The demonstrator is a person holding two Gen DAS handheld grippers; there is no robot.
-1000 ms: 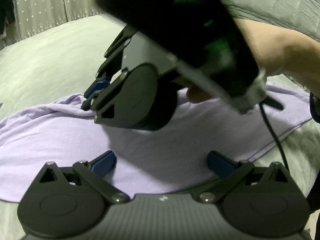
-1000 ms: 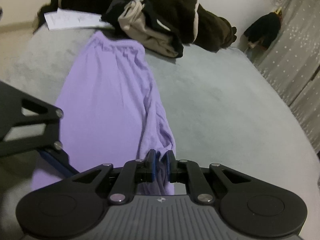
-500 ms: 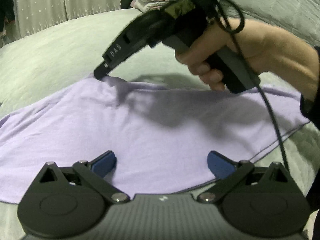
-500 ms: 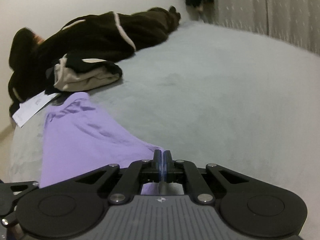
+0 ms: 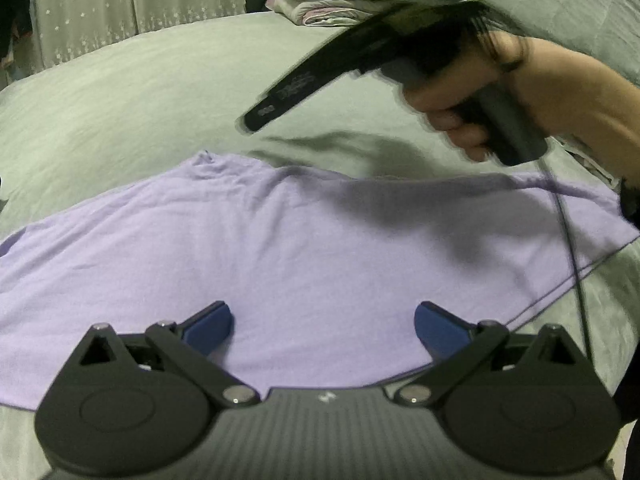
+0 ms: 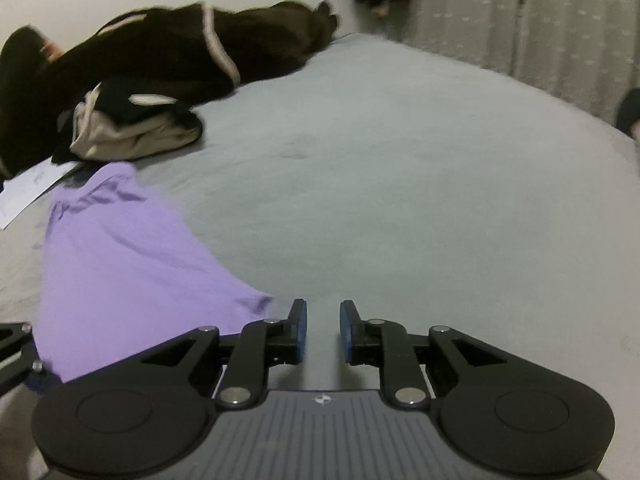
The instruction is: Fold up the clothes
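Released since a second ago, the lavender garment (image 5: 280, 264) lies folded lengthwise on the bed (image 6: 400, 184); right gripper (image 6: 323, 330) jaws are opening, empty; left gripper (image 5: 324, 330) wide, empty. Cross folds probably remain.

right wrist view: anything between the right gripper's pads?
Nothing. The right gripper jaws are opening over bare grey bedspread; the purple garment lies just left.
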